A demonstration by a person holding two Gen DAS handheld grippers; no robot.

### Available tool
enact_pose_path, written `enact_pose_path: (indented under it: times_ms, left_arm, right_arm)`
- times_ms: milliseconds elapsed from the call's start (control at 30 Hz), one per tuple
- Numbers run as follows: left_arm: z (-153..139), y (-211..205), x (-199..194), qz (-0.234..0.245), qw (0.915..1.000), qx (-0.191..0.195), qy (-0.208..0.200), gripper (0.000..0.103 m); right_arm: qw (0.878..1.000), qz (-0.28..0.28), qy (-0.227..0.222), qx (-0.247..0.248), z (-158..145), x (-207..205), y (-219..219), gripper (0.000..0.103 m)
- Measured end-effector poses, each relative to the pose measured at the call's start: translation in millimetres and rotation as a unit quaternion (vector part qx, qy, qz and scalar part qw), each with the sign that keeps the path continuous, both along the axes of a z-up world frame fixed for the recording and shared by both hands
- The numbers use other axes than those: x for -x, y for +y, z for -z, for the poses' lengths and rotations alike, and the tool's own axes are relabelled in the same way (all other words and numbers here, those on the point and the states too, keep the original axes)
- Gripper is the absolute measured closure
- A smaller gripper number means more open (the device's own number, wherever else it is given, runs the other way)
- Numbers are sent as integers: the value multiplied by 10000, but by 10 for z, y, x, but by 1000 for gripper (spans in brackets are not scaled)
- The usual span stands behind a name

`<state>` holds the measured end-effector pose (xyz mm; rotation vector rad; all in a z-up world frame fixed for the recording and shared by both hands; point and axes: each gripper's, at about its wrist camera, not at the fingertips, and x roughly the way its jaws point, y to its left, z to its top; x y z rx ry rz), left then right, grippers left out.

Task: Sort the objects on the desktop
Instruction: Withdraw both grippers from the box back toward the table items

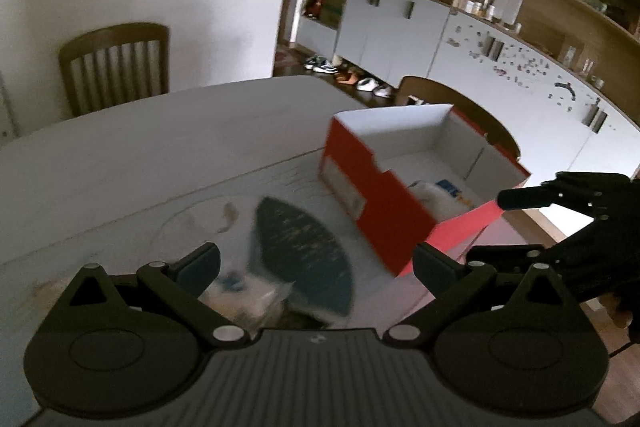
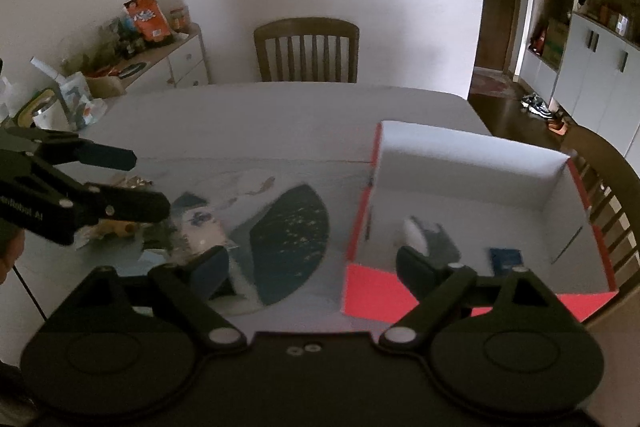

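- Although both pictures are blurred, the red box (image 2: 472,211) can be made out at the right of the right wrist view, standing open on the table (image 2: 280,119) with some things already inside it.
- Inside the box, a white and dark object (image 2: 420,235) is seen near the lower middle of its floor, and a small blue item (image 2: 506,259) lies to the right of that; what they are cannot be told.
- In the left wrist view the same box (image 1: 384,211) sits right of centre, and something white with a blue patch (image 1: 436,195) shows within it.
- Part of the sorting is therefore judged to be done.
- A cluster of loose objects (image 2: 188,227) is left on the mat (image 2: 296,235), at the lower left of the right wrist view; these are too smeared to be named singly.
- The same cluster appears as a pale blur (image 1: 248,291) at the lower middle of the left wrist view.
- The left gripper (image 1: 316,263) is spread wide, with nothing pressed between its pads; the pale blur lies below it.
- The right gripper (image 2: 312,263) is likewise parted and empty, set across the box's near left corner.
- The left gripper is also seen at the left edge of the right wrist view (image 2: 146,183), over the loose objects.
- More is judged to be left than done, as the cluster outside the box is not yet picked up.
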<state>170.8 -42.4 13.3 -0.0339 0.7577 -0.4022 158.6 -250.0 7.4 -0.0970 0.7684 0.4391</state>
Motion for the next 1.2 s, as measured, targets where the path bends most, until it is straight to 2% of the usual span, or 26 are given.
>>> enact_pose_path:
  times_ms: [333, 433, 767, 1100, 1200]
  left_arm:
    - [226, 600, 279, -408, 9989, -204, 49, 0]
    - [316, 696, 336, -380, 9990, -232, 90, 0]
    - [772, 649, 386, -277, 9977, -406, 460, 0]
    - [1039, 546, 246, -406, 9957, -458, 701, 1]
    - [1095, 511, 224, -430, 9952, -466, 746, 6]
  right_arm:
    - [9998, -26, 206, 57, 228, 242, 452, 13]
    - [9996, -46, 263, 101, 322, 291, 573, 14]
    - [9980, -349, 370, 376, 702, 422, 959, 22]
    - [9952, -525, 526, 637, 1009, 445, 1173, 30]
    - [9945, -577, 537, 686, 1094, 434, 1229, 35]
